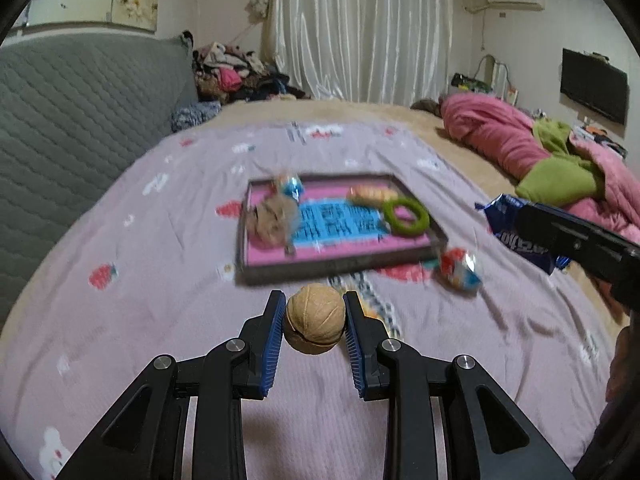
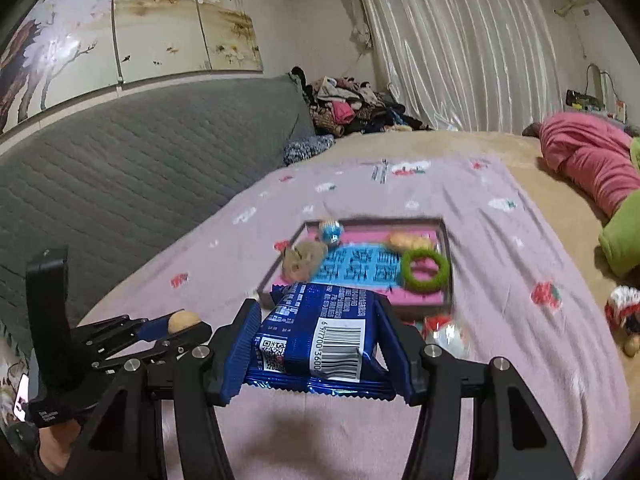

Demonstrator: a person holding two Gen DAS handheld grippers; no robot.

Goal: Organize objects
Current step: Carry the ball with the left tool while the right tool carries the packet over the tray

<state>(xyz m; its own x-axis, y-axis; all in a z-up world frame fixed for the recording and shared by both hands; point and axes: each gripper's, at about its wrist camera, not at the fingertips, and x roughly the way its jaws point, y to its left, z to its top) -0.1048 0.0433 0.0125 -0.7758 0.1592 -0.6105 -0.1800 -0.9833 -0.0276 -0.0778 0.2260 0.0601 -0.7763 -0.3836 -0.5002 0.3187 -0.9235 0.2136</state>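
Note:
My left gripper (image 1: 315, 316) is shut on a tan walnut (image 1: 315, 319) and holds it above the lilac bedspread, just short of the dark-framed pink tray (image 1: 340, 265). It shows in the right wrist view (image 2: 182, 326) at lower left. My right gripper (image 2: 318, 334) is shut on a blue snack packet (image 2: 320, 336), held above the bed in front of the tray (image 2: 348, 300); the packet shows at the right in the left wrist view (image 1: 520, 232). The tray holds a green ring (image 1: 406, 216), a brown lump (image 1: 272, 218), a blue foil ball (image 1: 291, 186) and an orange item (image 1: 372, 194).
A foil-wrapped red, white and blue ball (image 1: 460, 268) lies on the bedspread by the tray's near right corner. A grey quilted headboard (image 1: 80, 120) runs along the left. Pink and green bedding (image 1: 540, 152) is heaped at the right. A clothes pile (image 1: 236, 72) sits far back.

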